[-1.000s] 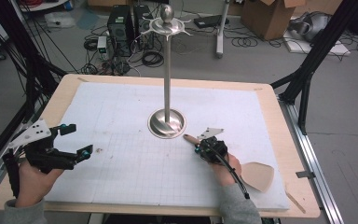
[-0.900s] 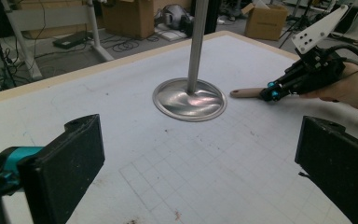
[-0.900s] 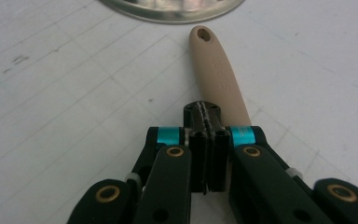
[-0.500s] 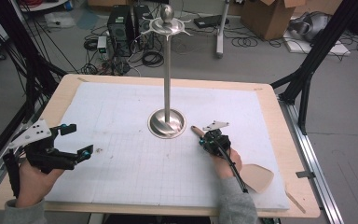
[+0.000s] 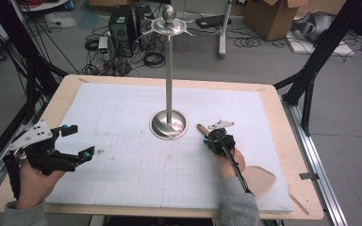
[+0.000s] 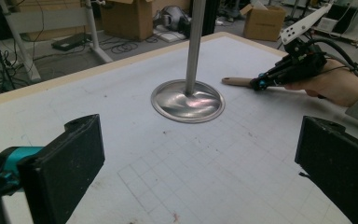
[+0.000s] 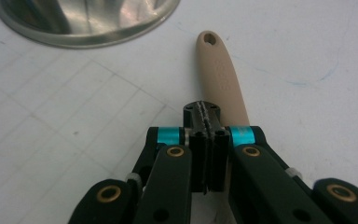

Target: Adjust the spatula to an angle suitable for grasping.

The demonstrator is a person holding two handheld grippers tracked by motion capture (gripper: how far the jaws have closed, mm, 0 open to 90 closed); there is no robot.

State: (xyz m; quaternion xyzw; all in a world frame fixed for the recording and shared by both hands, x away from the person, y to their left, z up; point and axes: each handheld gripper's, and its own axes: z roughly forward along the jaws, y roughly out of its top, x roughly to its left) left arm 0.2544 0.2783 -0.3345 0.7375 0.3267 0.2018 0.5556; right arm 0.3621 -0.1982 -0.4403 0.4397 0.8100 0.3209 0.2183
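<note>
Right tool (image 5: 206, 139): jaws pressed fully together, nothing between the pads; it lay low over the desk right of the stand's base, its tip over the spatula handle.
Spatula (image 5: 259, 181): beige, flat on the white mat near the desk's right front corner, handle (image 7: 220, 74) running toward the stand, passing under the right tool.
Left tool (image 5: 75, 142): jaws wide apart and empty, near the desk's left front edge.
Stand (image 5: 169, 123): steel pole on a round base, mid-desk.
</note>
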